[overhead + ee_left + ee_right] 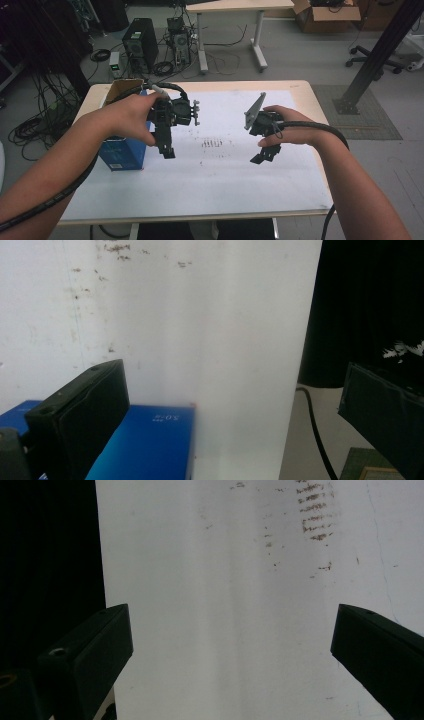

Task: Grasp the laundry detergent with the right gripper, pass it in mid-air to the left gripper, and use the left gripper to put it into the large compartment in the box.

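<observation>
So what we've got here is the blue box (123, 152) sitting at the left edge of the white sheet (225, 175) that covers most of the surface (305, 90). Its brown cardboard flap (121, 89) is open at the far end. We'll use that box as our reference point for everything else.

The left gripper (167, 150) hangs in the air just to the right of the box, held by the left hand (131, 117), pointing down at the sheet. In the left gripper view its fingers (80, 415) are spread wide with nothing between them, and we can see the box's blue top (145, 440) right below, next to the near finger.

Farther right of the box, well apart from it, the right gripper (263, 155) hovers over the sheet in the right hand (287, 125), with its grey three-cornered plate (255, 111) sticking up. The right gripper view shows its fingers (90, 650) wide apart too, empty, just bare sheet under them.

Between the two grippers, right of the box, the sheet has a patch of small dark smudges (211, 143). Black cables trail back along both forearms.

Beyond the box, off the surface, there's a computer tower (140, 45) on the floor with tangled cables, plus another light-coloured table (235, 7).
</observation>
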A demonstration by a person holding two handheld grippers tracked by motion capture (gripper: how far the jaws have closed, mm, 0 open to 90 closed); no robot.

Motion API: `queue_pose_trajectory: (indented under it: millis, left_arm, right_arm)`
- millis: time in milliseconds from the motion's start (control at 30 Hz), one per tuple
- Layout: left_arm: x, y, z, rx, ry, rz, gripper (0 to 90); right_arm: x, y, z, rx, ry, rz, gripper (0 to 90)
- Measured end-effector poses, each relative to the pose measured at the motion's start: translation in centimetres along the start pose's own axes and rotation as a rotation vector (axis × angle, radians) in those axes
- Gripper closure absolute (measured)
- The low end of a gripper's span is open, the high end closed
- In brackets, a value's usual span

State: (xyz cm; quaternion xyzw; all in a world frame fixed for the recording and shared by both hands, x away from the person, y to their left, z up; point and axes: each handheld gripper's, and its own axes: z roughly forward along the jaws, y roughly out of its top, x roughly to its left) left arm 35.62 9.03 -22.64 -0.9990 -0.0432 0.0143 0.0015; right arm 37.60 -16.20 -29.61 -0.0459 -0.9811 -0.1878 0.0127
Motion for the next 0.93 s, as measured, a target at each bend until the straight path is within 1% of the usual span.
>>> queue_pose_trajectory:
  millis: [100,300,433,500,600,833,933]
  left_arm:
    - [0.07,-0.09,0.14,-0.013,-0.006,0.003,0.2]
    - [0.15,-0.32,0.2,-0.01,-0.007,0.0,0.2]
    - [0.2,-0.44,0.18,-0.013,-0.008,-0.003,0.2]
    - [0.21,-0.46,0.21,-0.013,-0.008,-0.005,0.2]
    - [0.24,-0.46,0.23,-0.009,-0.01,-0.006,0.2]
    - [0.23,-0.27,0.25,-0.011,-0.007,0.003,0.2]
    - [0.29,-0.12,0.25,-0.014,-0.012,0.01,0.2]
  right_arm:
    - [-0.05,0.03,-0.04,0.001,-0.002,-0.002,3.2]
    - [0.0,-0.02,0.09,0.001,-0.003,0.005,3.2]
    - [0.09,0.02,0.07,-0.003,-0.002,-0.001,3.3]
    - [0.16,0.04,0.07,0.001,-0.002,0.003,3.2]
    - [0.19,0.06,0.12,0.005,-0.003,-0.003,3.2]
    - [0.29,-0.02,0.35,0.005,-0.005,0.002,3.2]
    - [0.31,-0.04,0.31,0.002,-0.003,-0.004,3.4]
